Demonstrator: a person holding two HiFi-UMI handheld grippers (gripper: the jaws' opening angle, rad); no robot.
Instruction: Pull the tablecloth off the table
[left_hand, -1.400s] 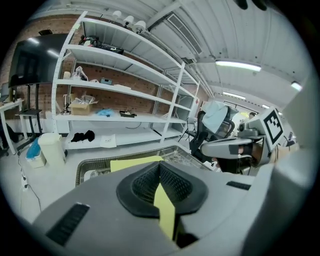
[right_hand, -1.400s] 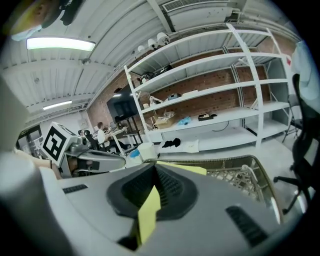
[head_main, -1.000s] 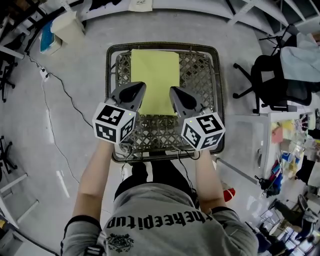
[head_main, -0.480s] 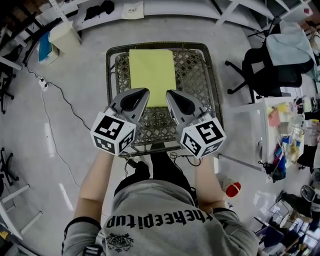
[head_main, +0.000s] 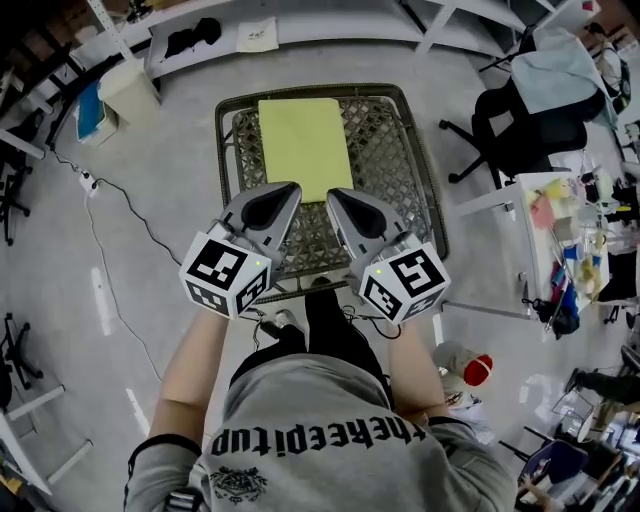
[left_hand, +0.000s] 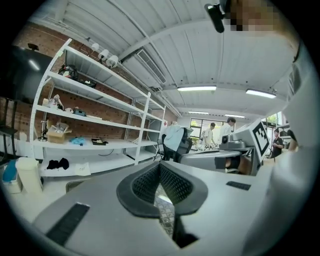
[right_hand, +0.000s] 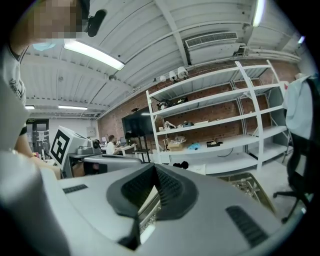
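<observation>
A yellow-green tablecloth (head_main: 305, 145) lies flat on the far half of a dark wicker table (head_main: 420, 180). My left gripper (head_main: 287, 190) and right gripper (head_main: 333, 196) hover side by side over the table's near half, both shut with nothing between the pads. Their tips overlap the cloth's near edge in the head view, hiding its near corners. In the left gripper view the shut left gripper (left_hand: 160, 172) points level across the room, with the right gripper (left_hand: 240, 147) beside it. Under the right gripper (right_hand: 155, 175) in its own view, a strip of wicker shows.
White shelving (head_main: 300, 25) runs behind the table, with a pale bin (head_main: 130, 90) at the far left. A black office chair (head_main: 525, 130) and a cluttered desk (head_main: 575, 230) stand at the right. A cable (head_main: 110, 210) trails over the floor at the left.
Both grippers have risen and drawn back toward the person, staying shut. The cloth lies where it was on the table.
</observation>
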